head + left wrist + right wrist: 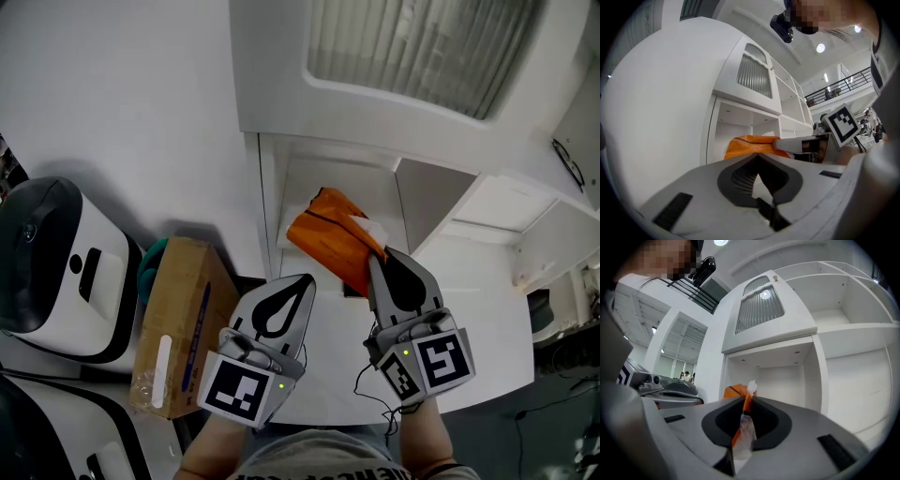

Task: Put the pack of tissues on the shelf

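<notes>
Bright overhead light; ceiling lamp (pixel 820 47) glare; fisheye edges black, distorted.

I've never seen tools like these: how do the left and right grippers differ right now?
The right gripper pinches the orange pack of tissues by its edge; the left gripper is shut on nothing. The right gripper reaches further toward the shelf; the left gripper sits further back. Both are grey and carry a marker cube.

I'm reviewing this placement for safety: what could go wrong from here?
1. The right gripper pinches only the thin wrapper edge of the pack of tissues, so it might slip or tear.
2. The pack hangs tilted before the shelf opening; a corner could catch on the frame.
</notes>
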`<control>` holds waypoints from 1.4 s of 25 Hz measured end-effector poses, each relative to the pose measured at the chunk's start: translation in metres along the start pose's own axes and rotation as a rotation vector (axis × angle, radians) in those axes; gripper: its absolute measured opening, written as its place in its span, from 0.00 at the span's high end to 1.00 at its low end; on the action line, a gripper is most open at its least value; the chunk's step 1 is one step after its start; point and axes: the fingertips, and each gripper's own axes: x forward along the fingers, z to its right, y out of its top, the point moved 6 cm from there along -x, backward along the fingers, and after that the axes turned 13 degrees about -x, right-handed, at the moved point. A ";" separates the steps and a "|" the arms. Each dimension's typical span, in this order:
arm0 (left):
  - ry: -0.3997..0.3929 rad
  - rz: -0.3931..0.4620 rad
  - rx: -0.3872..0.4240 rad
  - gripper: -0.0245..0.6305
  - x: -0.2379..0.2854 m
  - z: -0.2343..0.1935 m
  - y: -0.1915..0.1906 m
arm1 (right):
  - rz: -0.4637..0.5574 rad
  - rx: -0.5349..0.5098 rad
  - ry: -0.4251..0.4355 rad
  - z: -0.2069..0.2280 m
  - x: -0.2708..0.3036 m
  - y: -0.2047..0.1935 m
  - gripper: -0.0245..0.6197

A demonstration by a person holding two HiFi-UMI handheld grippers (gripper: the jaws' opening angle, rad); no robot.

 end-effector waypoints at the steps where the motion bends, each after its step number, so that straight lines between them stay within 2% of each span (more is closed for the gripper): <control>1: 0.002 -0.002 -0.001 0.90 0.000 -0.002 0.000 | -0.004 0.000 -0.002 0.000 0.003 -0.001 0.90; 25: 0.035 -0.029 -0.032 0.90 0.013 -0.033 -0.007 | -0.039 -0.020 -0.033 0.018 0.048 -0.013 0.90; 35: 0.064 -0.043 -0.057 0.90 0.014 -0.058 -0.011 | -0.063 -0.021 -0.027 0.019 0.081 -0.020 0.90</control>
